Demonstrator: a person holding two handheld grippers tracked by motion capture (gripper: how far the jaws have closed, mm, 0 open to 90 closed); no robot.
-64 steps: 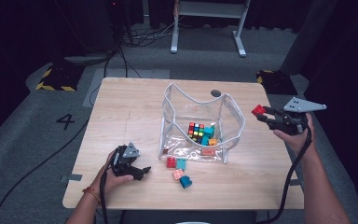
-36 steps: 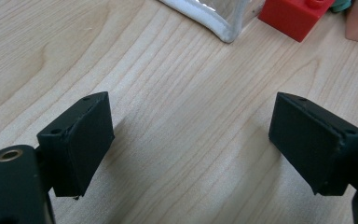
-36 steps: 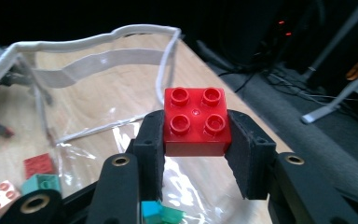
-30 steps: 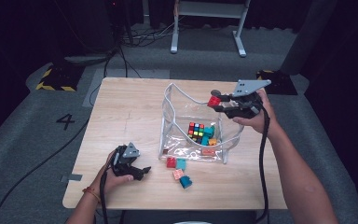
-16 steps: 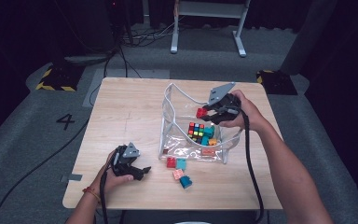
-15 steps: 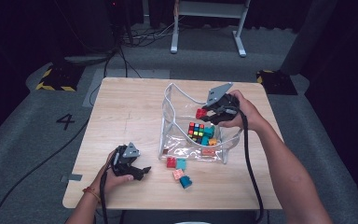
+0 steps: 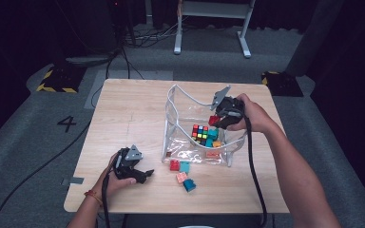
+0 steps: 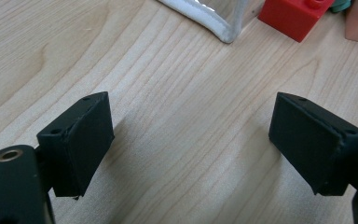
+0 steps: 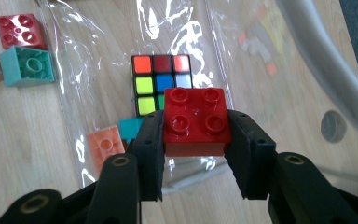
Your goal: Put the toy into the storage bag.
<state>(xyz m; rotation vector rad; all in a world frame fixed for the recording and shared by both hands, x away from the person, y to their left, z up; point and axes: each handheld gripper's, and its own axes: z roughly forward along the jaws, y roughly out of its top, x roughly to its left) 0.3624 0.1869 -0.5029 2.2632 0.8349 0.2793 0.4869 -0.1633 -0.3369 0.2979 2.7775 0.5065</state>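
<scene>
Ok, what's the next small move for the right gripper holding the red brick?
Probably lower a touch, then open the jaws: the right gripper grips the red four-stud plastic brick above the clear plastic bag, over the multicoloured puzzle cube inside it.

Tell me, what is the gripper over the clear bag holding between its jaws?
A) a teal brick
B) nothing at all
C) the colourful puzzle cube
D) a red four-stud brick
D: in the right gripper view, the right gripper has its black jaws pressed on both sides of a red four-stud brick, held above the puzzle cube that lies in the clear bag.
</scene>
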